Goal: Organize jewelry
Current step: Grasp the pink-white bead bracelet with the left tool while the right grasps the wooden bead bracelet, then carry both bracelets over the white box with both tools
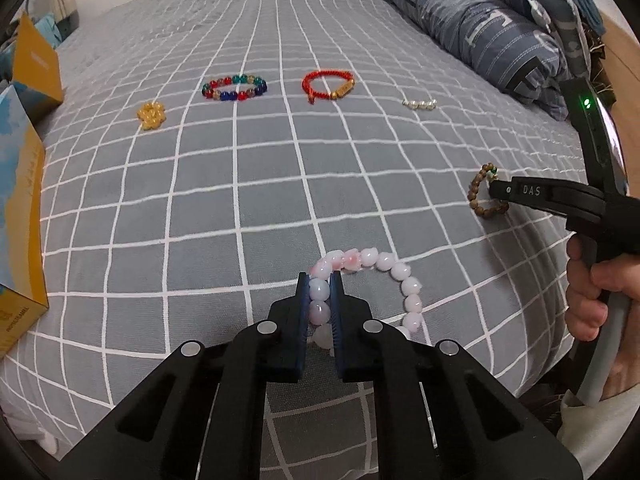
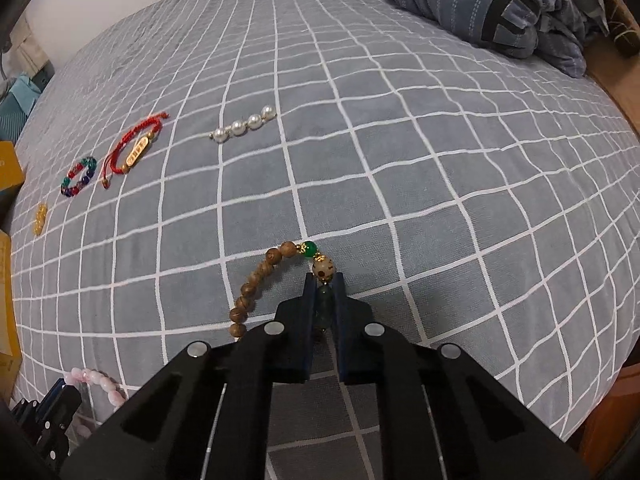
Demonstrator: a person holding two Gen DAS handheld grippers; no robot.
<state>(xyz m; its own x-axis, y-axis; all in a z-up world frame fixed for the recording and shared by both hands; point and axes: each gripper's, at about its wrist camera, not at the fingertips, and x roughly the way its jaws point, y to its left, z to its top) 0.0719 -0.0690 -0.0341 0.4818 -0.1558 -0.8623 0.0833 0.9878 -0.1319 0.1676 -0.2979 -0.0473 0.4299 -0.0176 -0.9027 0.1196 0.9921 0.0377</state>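
My left gripper (image 1: 320,280) is shut on a pink-white bead bracelet (image 1: 404,280) at the near edge of the bed; the bracelet also shows in the right wrist view (image 2: 104,386). My right gripper (image 2: 324,280) is shut on a brown wooden bead bracelet (image 2: 256,280) with green beads; that gripper (image 1: 494,188) and bracelet (image 1: 478,196) show at the right of the left wrist view. Farther back lie in a row a yellow bead piece (image 1: 151,116), a multicolour bead bracelet (image 1: 234,87), a red cord bracelet (image 1: 328,85) and a short pearl strand (image 1: 419,103).
The bed has a grey sheet with a white grid (image 1: 280,200). A folded blue quilt (image 1: 480,28) lies along the far right. Yellow and blue boxes (image 1: 20,208) stand at the left edge. The person's hand (image 1: 588,292) holds the right gripper's handle.
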